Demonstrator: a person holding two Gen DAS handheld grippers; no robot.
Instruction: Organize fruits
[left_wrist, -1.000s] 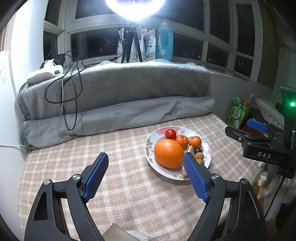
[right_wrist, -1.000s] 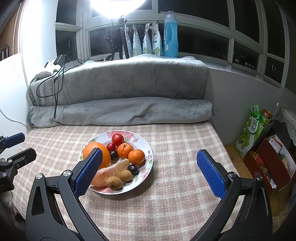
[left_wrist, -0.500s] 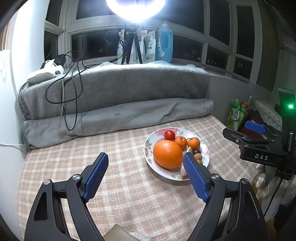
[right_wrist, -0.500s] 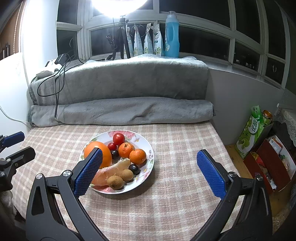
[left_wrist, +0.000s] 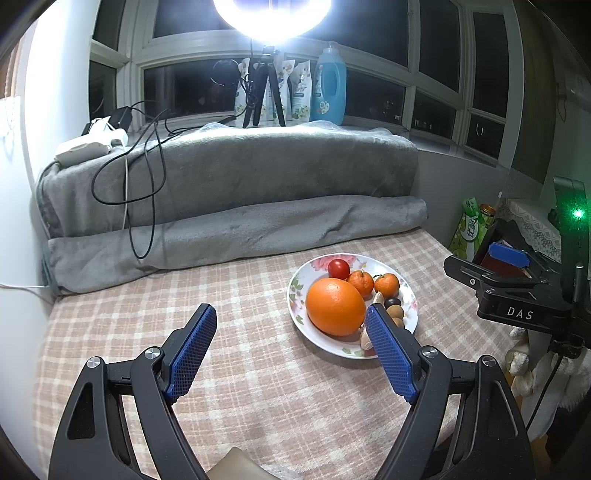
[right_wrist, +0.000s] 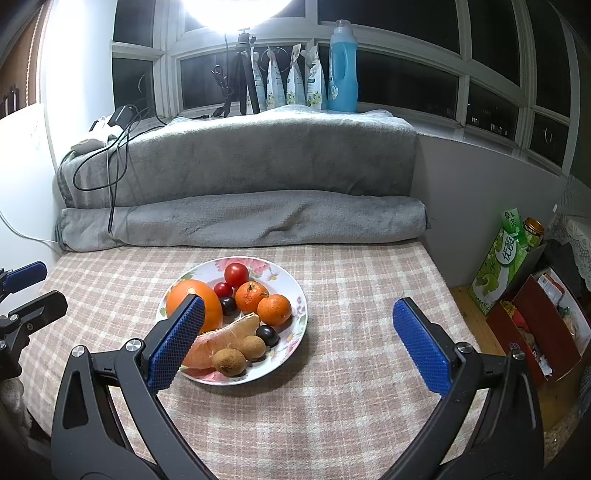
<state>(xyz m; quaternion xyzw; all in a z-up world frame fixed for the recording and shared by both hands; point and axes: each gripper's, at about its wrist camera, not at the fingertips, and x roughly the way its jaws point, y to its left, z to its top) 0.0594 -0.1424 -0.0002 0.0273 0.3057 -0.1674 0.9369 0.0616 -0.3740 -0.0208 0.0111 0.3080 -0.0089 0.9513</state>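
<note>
A flowered white plate (right_wrist: 295, 291) (left_wrist: 299, 295) sits on the checked tablecloth. It holds a big orange (left_wrist: 334, 312) (right_wrist: 184, 295), two tangerines (right_wrist: 274, 309), a red tomato (right_wrist: 236, 274), dark grapes, a peeled citrus segment (right_wrist: 229, 334) and two small brown fruits (right_wrist: 231, 361). My left gripper (left_wrist: 291, 350) is open and empty, hovering left of and before the plate. My right gripper (right_wrist: 301, 343) is open and empty, hovering above the plate's near right edge.
Rolled grey blankets (right_wrist: 240, 218) line the back of the table. Cables (left_wrist: 140, 192) hang over them at left. A tripod lamp and bottles stand on the window sill. Cartons and boxes (right_wrist: 517, 266) sit on the floor beyond the table's right edge.
Both grippers have drifted slightly; the plate sits a little higher and more left in the left wrist view. Both stay open and empty.
</note>
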